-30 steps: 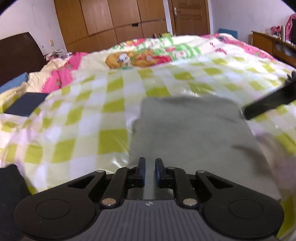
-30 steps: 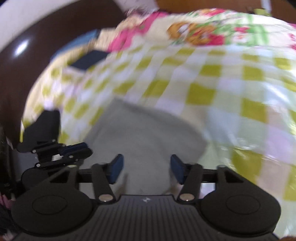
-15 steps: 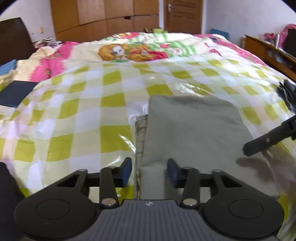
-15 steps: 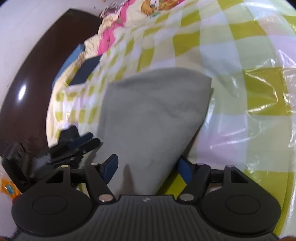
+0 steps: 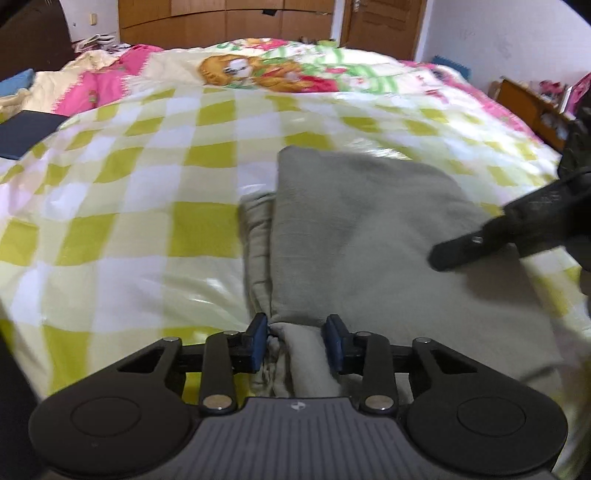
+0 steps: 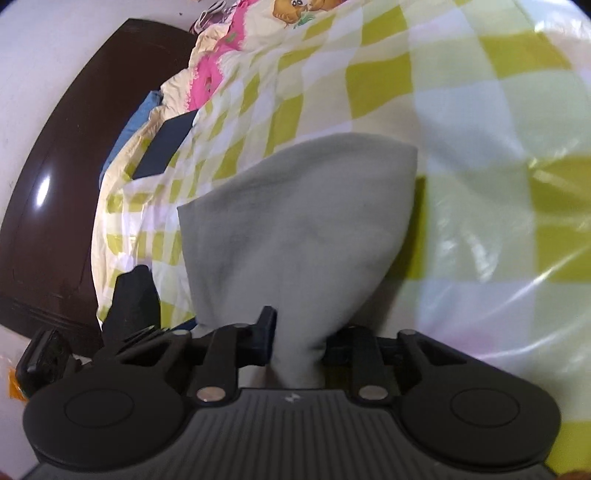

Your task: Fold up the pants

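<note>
Grey folded pants [image 5: 369,229] lie on a yellow-and-white checked bedcover [image 5: 129,221]. My left gripper [image 5: 295,339] is at their near left corner. Its jaws are closing, and bunched fabric fills the gap between the blue pads. The right wrist view shows the same pants [image 6: 295,221], with my right gripper [image 6: 299,332] at their near edge. Its jaws are closing too, and the cloth is pinched to a narrow neck between them. The right gripper [image 5: 517,229] reaches in from the right in the left wrist view. The left gripper [image 6: 133,306] sits at the lower left in the right wrist view.
A flat dark blue object [image 5: 26,133] lies on the bed at the far left, near a pink and cream quilt [image 5: 99,88]. A dark headboard [image 6: 55,184] borders that side. Wooden wardrobes [image 5: 221,18] stand behind the bed, and a wooden shelf [image 5: 524,103] at the right.
Both grippers have sunk to the near edge of the pants. The left one opened, then narrowed around the corner fabric. The right one went from wide open to pinching the cloth.
</note>
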Demonstrator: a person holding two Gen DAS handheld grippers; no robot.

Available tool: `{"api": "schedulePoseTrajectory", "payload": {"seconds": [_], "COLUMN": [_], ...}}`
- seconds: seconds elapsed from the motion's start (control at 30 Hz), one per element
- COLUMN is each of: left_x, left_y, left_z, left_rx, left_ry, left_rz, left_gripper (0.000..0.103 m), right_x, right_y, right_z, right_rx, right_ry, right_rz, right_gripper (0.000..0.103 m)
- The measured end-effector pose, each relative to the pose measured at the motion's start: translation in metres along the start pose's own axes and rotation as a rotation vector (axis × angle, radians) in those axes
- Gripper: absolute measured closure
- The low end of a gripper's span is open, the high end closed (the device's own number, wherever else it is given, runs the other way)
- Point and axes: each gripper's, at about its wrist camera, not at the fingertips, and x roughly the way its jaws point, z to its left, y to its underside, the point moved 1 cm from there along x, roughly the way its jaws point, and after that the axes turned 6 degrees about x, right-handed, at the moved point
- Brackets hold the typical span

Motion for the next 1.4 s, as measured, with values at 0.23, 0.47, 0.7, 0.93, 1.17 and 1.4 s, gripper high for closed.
{"api": "schedulePoseTrajectory", "payload": {"seconds": [0.23, 0.47, 0.7, 0.93, 1.17, 1.4], "left_x": [0.012, -0.027, 0.006, 0.051, 0.047, 0.017], "left_y": [-0.015, -0.044, -0.1, -0.101, -0.097, -0.082], "left_z": [-0.079, -0.098, -0.1, -0.101, -0.098, -0.074], "left_rx": [0.019, 0.113, 0.072, 0.067, 0.04, -0.083], "left_ry": [0.161, -0.049, -0.101, -0.126, -0.107, -0.109], "left_rz": [-0.025, -0.137, -0.154, -0.031, -0.066, -0.171], "left_gripper": [0.057, 0.058, 0.042, 0.063, 0.081, 0.084], "right_x": [-0.074, -0.134, -0.094, -0.054, -0.015, -0.033], "right_y": [-0.007, 0.025, 0.081, 0.136, 0.145, 0.158], "right_z": [-0.038, -0.025, 0.024, 0.07, 0.076, 0.098], "right_rx": [-0.069, -0.166, -0.375, -0.679, -0.759, -0.817], "right_ry": [0.257, 0.308, 0.198, 0.219, 0.353, 0.304], "right_rz": [-0.095, -0.256, -0.19, -0.19, -0.157, -0.163], "right_gripper": [0.069, 0.058, 0.054, 0.036, 0.078, 0.093]}}
